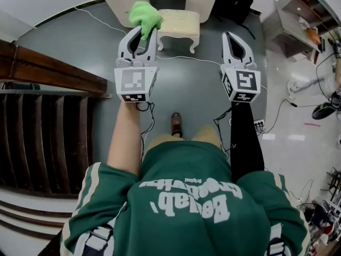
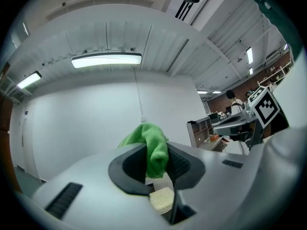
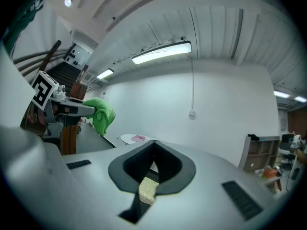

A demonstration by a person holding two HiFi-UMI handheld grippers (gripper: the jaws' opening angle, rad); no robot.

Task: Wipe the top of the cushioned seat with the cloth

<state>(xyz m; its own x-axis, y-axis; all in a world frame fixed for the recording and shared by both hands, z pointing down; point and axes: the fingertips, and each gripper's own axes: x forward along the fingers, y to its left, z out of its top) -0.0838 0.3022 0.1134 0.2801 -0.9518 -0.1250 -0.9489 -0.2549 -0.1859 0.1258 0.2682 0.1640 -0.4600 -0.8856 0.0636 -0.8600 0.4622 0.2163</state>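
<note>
**Cushioned seat** [image 1: 180,21]: cream upholstered stool on curved legs, standing on the grey floor [image 1: 181,84] ahead of the person, in front of a pale cabinet [image 1: 125,1]. Its long axis runs left to right across the person's front. The cloth is not on the top

**Bearing from the grippers:** ahead of both and, by judgement, lower. In the head view the stool sits between the two grippers. Its left end is just beside the left gripper's tips, and its right end stands clear of the right gripper, so the left gripper is the nearer. Both gripper views look out level at a white wall and catch only a sliver of cream cushion beneath their jaws, so the seat lies under their line rather than in front of it

**Cloth** [image 1: 145,15]: green, soft and bunched. Its upper folds spill over the jaw tips, and its lower end hangs down inside the jaw opening. It looks held in the air, clear of the cushion

**Left gripper** [image 1: 144,32]: jaws clamped on the cloth, pinching it at the middle, and pointed toward the stool's left end

**Right gripper** [image 1: 229,36]: jaws together with tips meeting and nothing between them, held level beside the left one, idle

**Coming move (judgement):** the left gripper goes forward and down to set the cloth on the near left end, then strokes along the long axis toward the right
</note>
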